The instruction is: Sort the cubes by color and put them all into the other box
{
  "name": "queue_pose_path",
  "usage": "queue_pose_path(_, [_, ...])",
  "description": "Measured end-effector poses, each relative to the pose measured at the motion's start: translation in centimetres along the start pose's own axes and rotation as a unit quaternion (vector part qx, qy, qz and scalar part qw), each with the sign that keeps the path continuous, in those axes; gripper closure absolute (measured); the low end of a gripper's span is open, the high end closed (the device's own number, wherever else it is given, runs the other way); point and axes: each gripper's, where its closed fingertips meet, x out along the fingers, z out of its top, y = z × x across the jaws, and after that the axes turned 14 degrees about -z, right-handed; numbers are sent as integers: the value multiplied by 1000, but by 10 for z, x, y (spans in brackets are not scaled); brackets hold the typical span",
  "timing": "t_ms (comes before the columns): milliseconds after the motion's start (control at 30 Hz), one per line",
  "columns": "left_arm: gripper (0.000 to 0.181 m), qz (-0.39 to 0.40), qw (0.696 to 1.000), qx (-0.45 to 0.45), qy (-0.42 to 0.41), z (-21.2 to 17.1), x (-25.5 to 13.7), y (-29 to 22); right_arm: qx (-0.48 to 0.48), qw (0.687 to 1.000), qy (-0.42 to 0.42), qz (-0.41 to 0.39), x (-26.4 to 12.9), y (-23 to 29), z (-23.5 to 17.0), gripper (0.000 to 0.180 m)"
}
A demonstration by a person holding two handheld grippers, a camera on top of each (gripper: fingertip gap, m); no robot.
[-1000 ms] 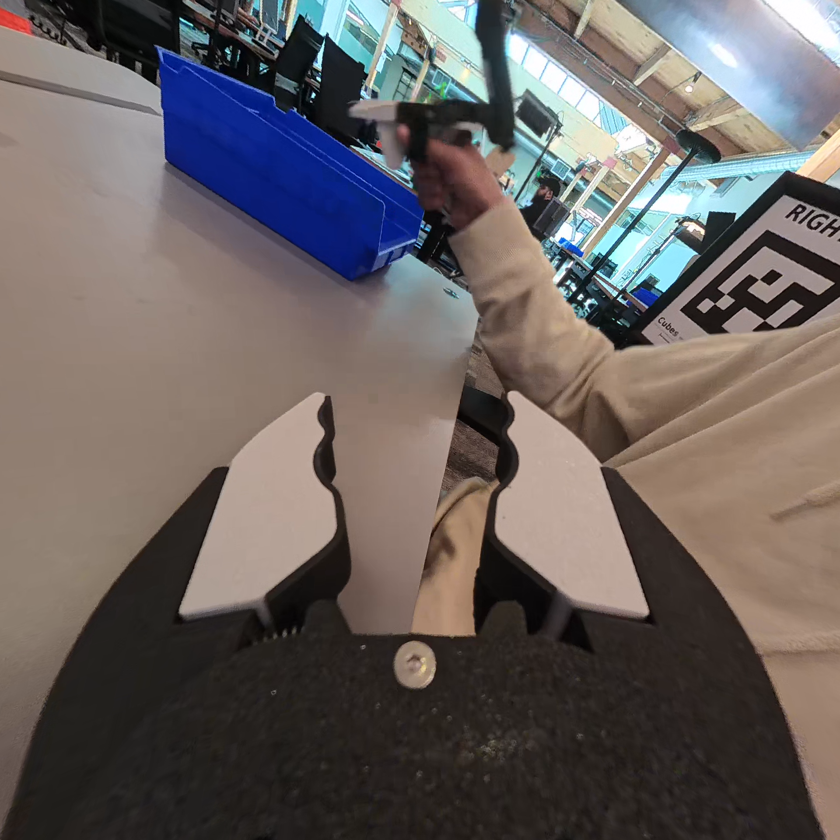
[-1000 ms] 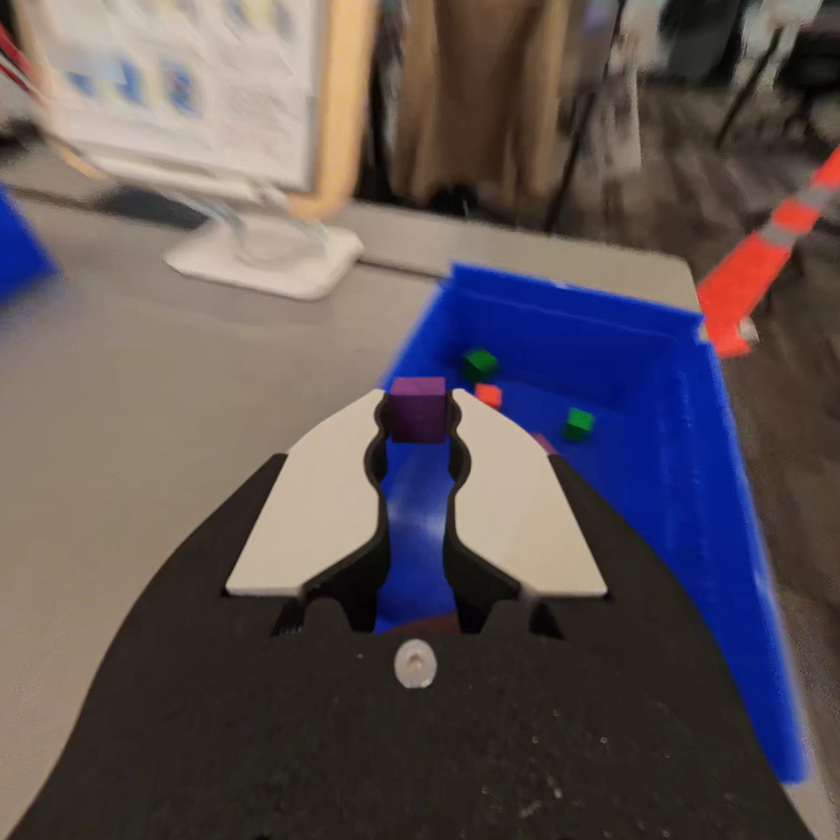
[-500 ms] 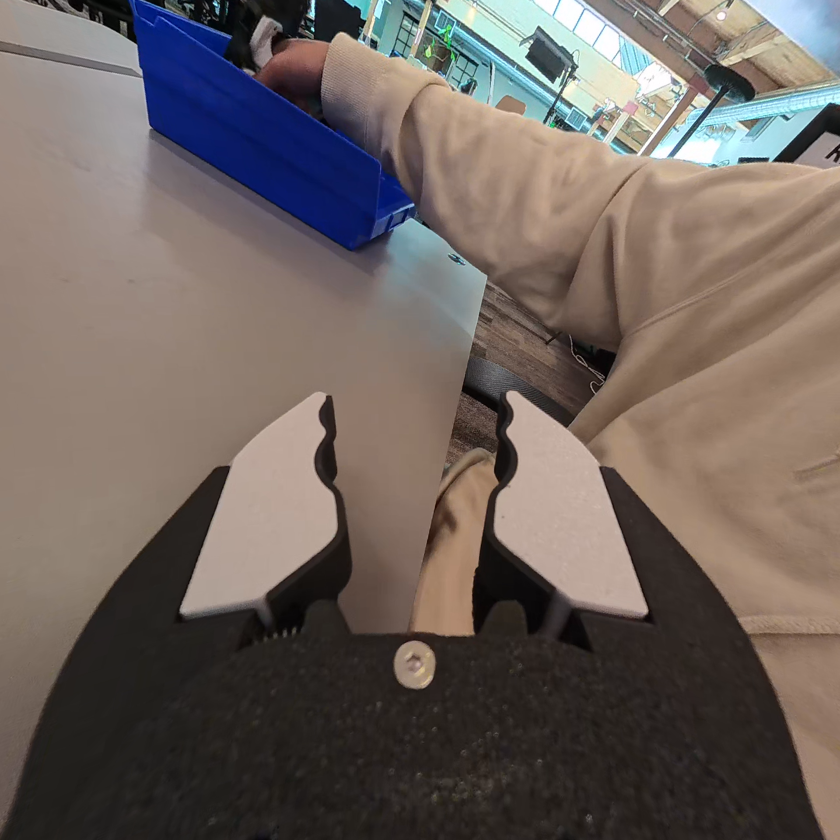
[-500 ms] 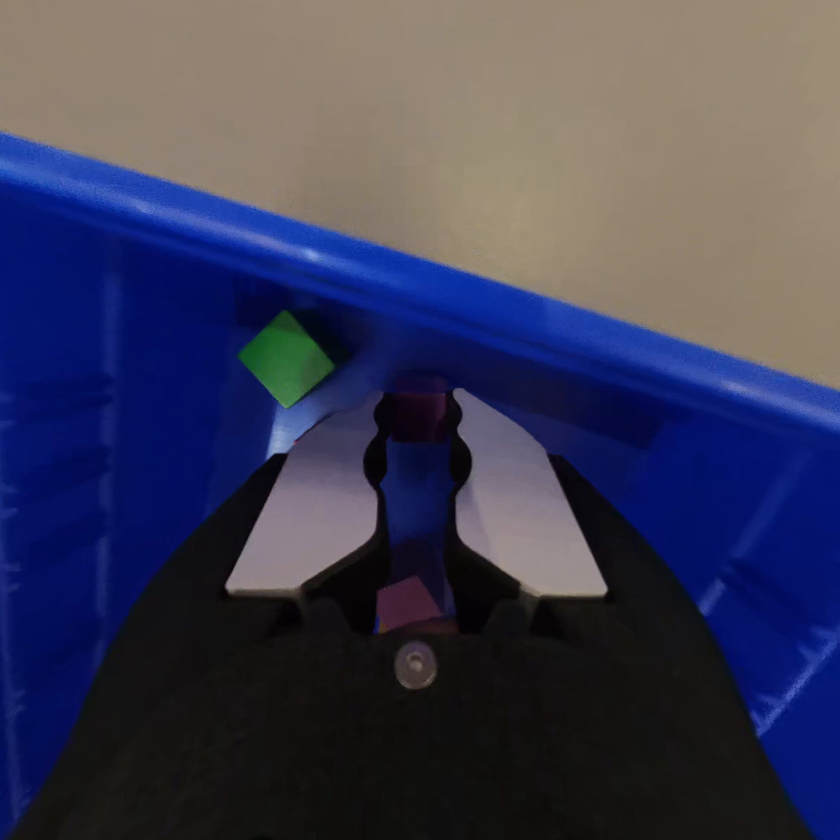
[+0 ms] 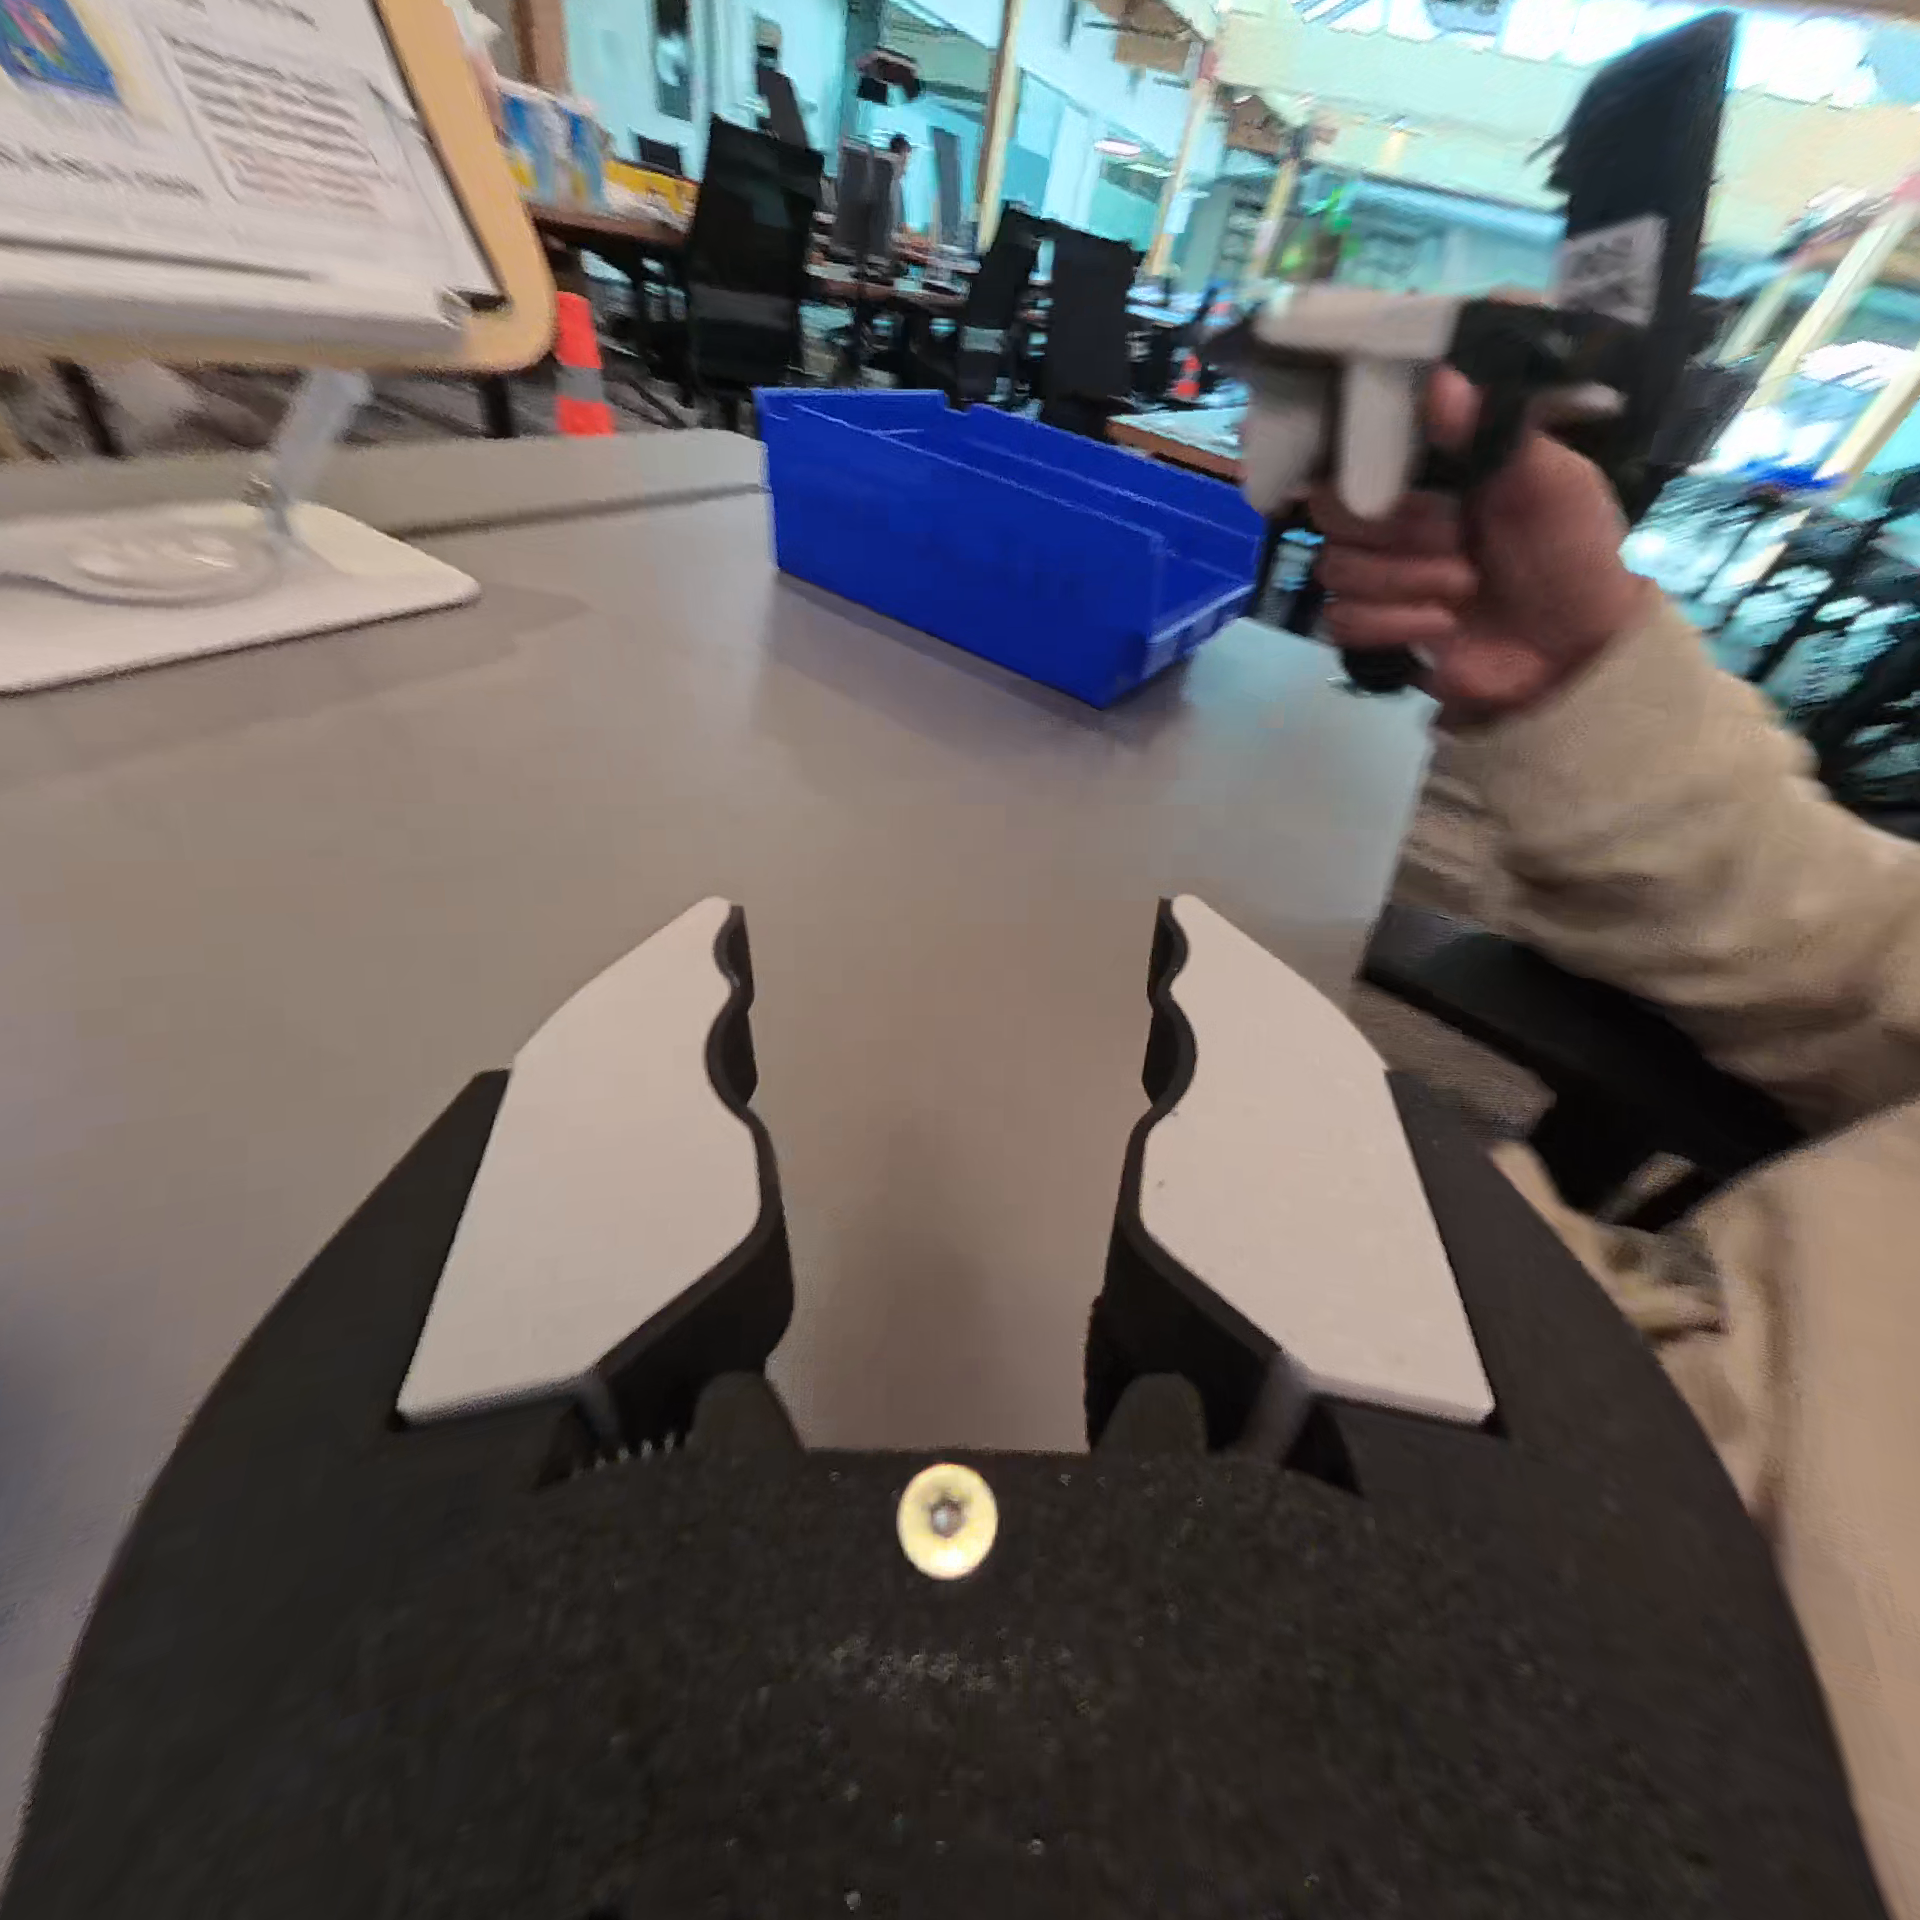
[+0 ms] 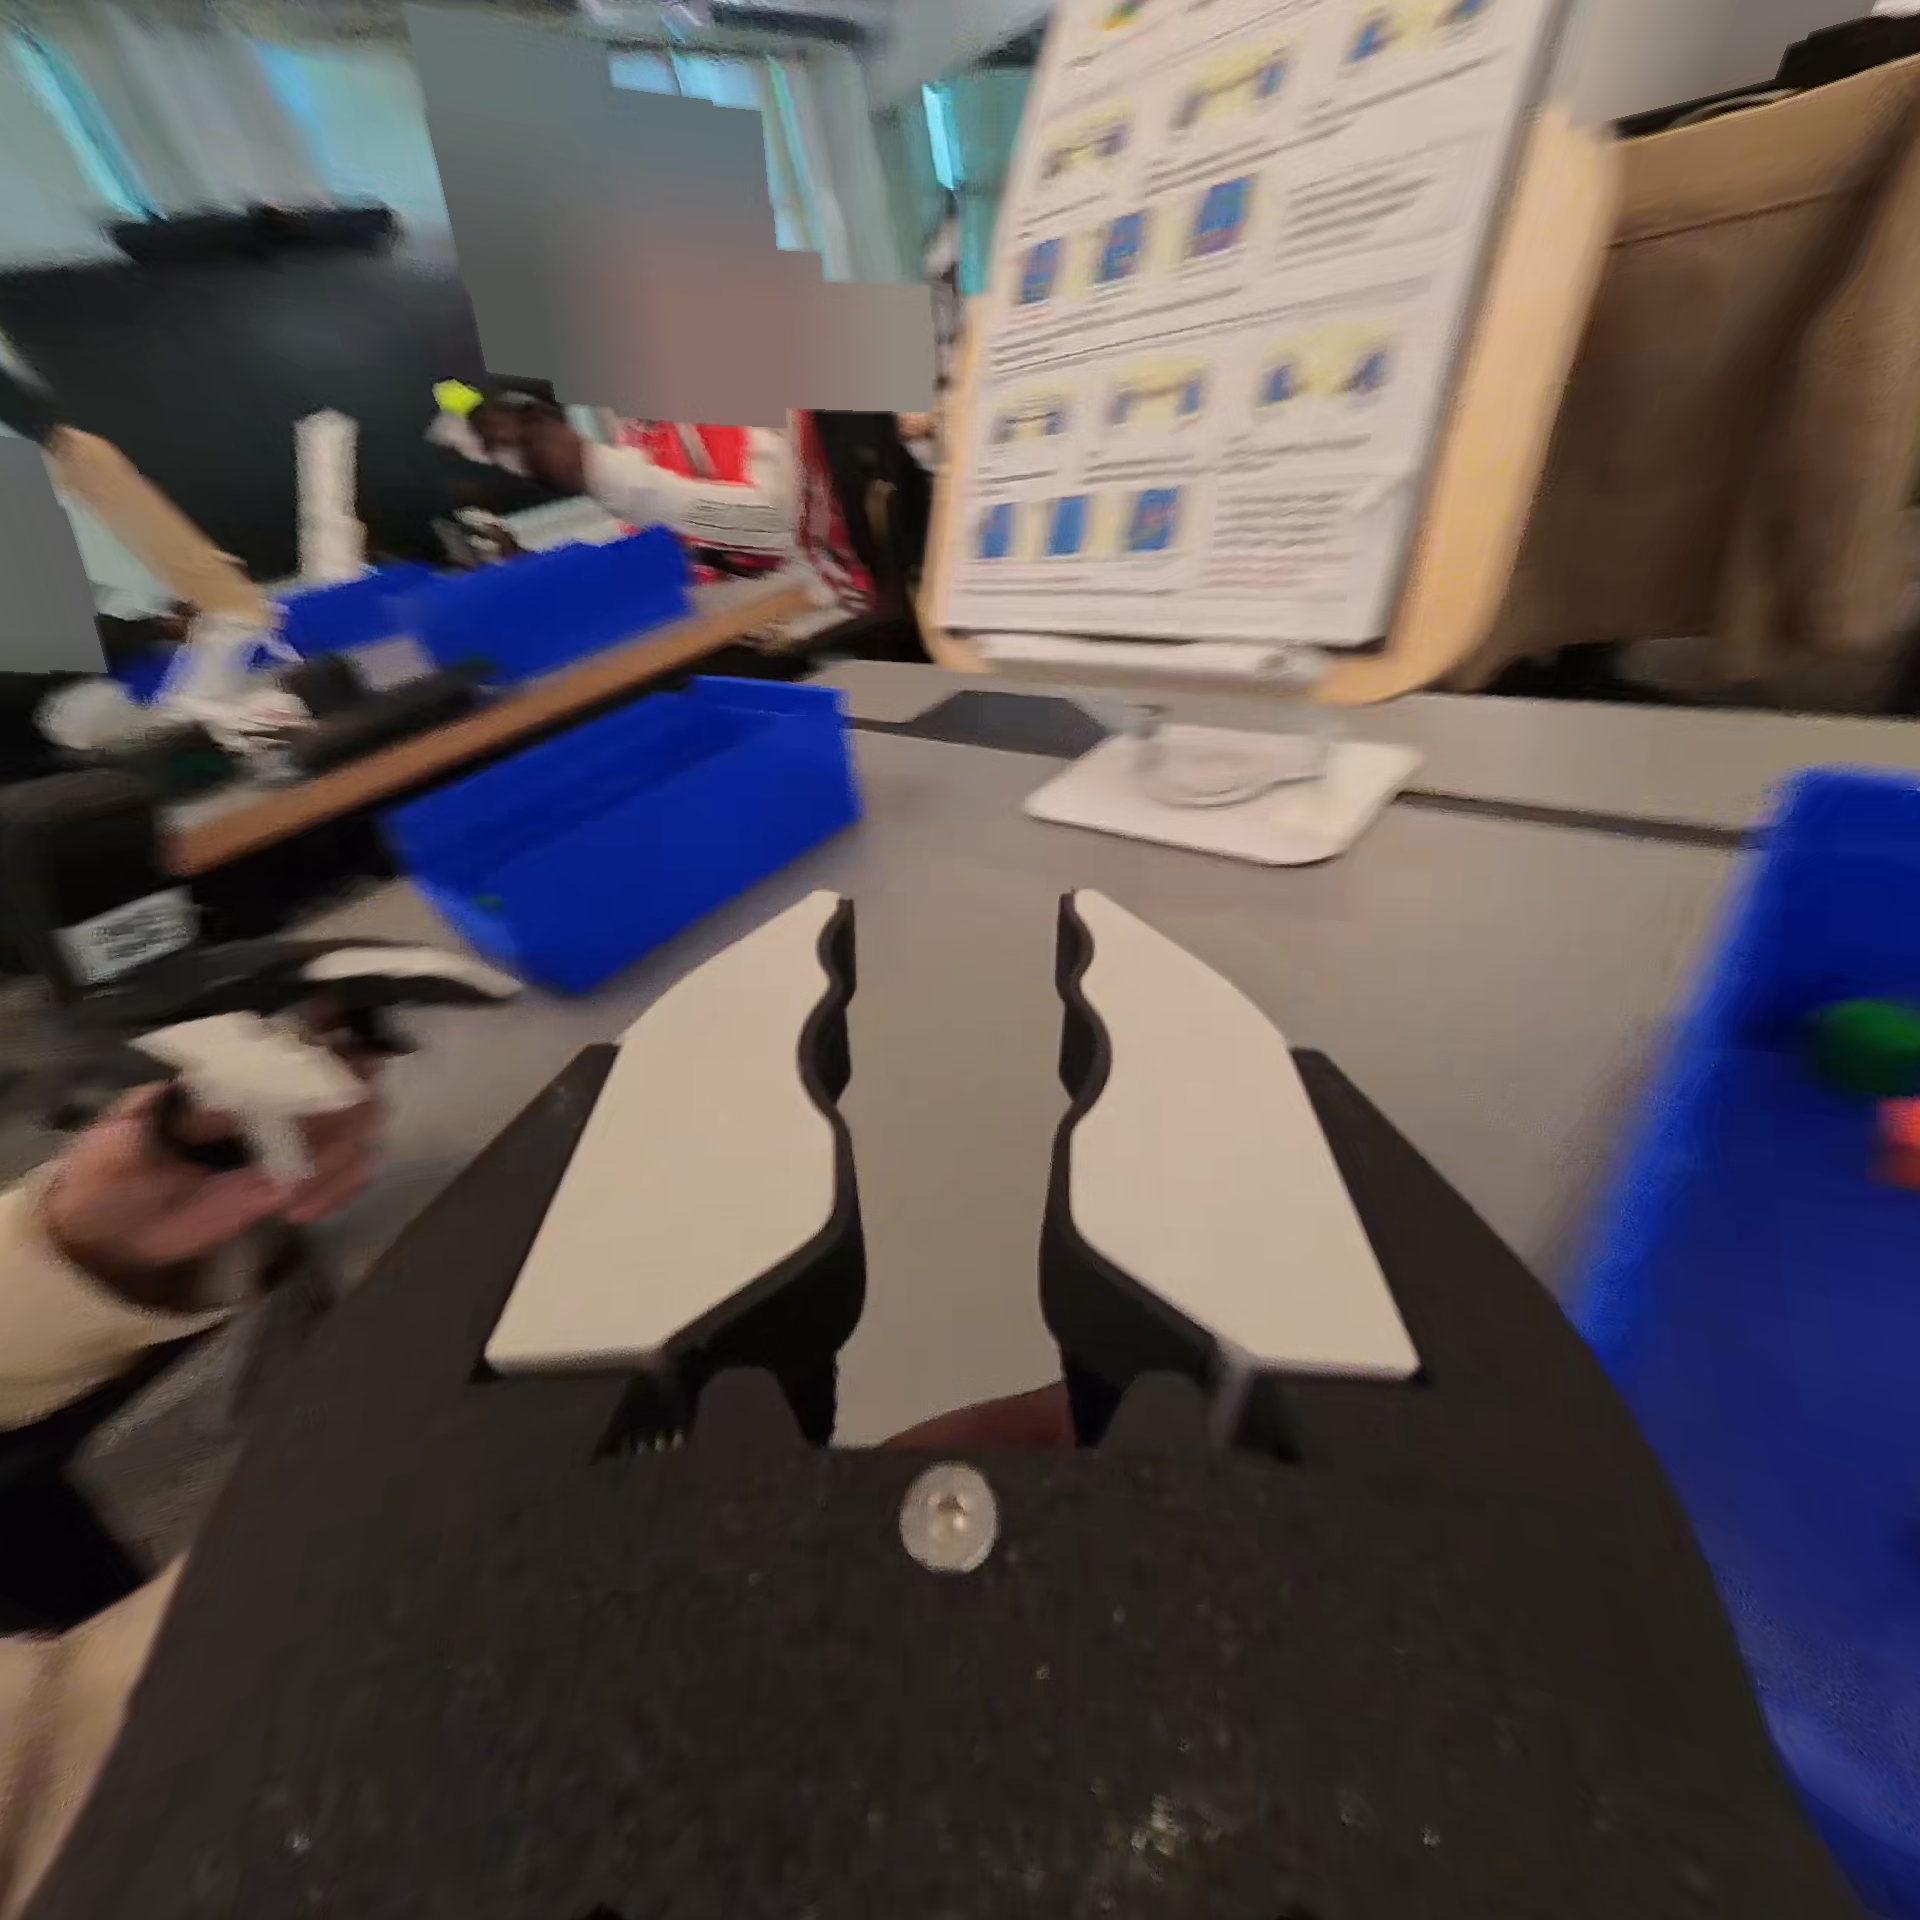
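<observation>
My left gripper (image 5: 945, 914) is open and empty, low over the grey table (image 5: 623, 831). A blue box (image 5: 997, 540) stands ahead of it; its inside is hidden. My right gripper (image 6: 956, 904) is open and empty above the table; it also shows in the left wrist view (image 5: 1325, 488), held up to the right of that box. At the right edge of the right wrist view, a blue box (image 6: 1766, 1299) holds a green cube (image 6: 1870, 1029) and a red cube (image 6: 1901, 1143). A second blue box (image 6: 623, 821) stands at the left.
A clipboard with printed sheets on a white stand (image 6: 1226, 790) stands at the back of the table, also in the left wrist view (image 5: 208, 561). A hand in a cream sleeve (image 6: 156, 1195) holds the other gripper at lower left. The table's edge (image 5: 1392, 831) runs by the person's arm.
My right gripper has come up out of the blue box and opened; the purple cube it held is gone from its fingers. The left gripper stays open and now points further across the table.
</observation>
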Motion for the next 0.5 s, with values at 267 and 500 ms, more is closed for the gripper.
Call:
queue_pose_path(267, [106,120,990,36,65,-15,-7,25,-2,996,77,42,-4,81,-108,134])
queue_pose_path(500, [108,131,990,-2,52,-11,-26,28,-26,991,125,49,1,86,-135,134])
